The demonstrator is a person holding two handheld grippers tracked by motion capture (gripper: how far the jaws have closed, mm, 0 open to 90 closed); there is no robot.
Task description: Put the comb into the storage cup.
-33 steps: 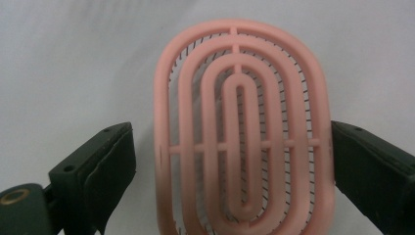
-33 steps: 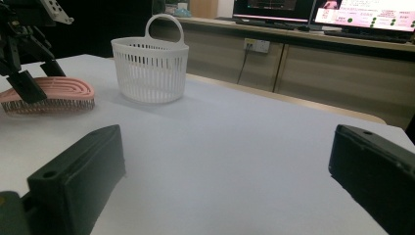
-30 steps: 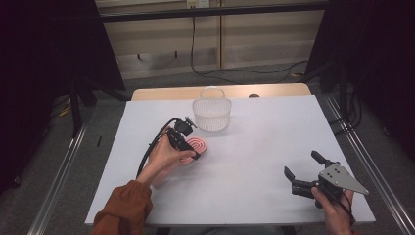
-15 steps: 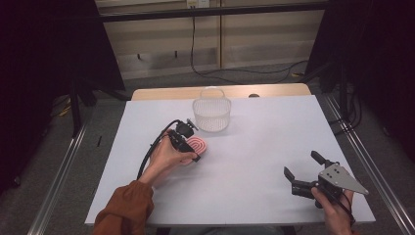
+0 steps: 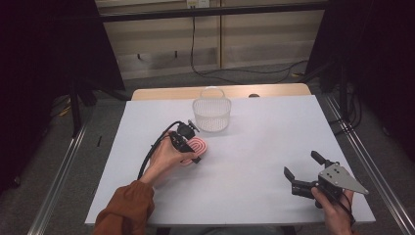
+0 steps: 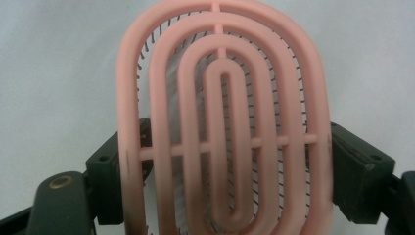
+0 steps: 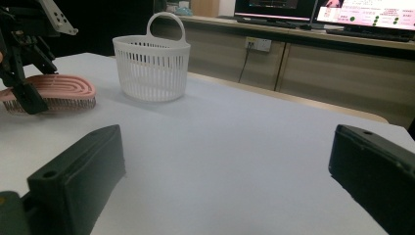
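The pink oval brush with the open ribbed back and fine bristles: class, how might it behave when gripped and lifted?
The pink oval brush with the open ribbed back probably stays stiff, since its concentric ribs are cross-braced. The open frame suggests it is light. Lying flat on its bristles on the white table, it seems unlikely to roll.

The high view looks forward and down from above the person's side, taking in the whole white table (image 5: pixel 254 161). The left gripper view sits very close, facing straight down onto a pink brush (image 6: pixel 222 122). The right gripper view looks low across the table; it shares the brush and a white basket (image 7: pixel 151 63) with the high view.
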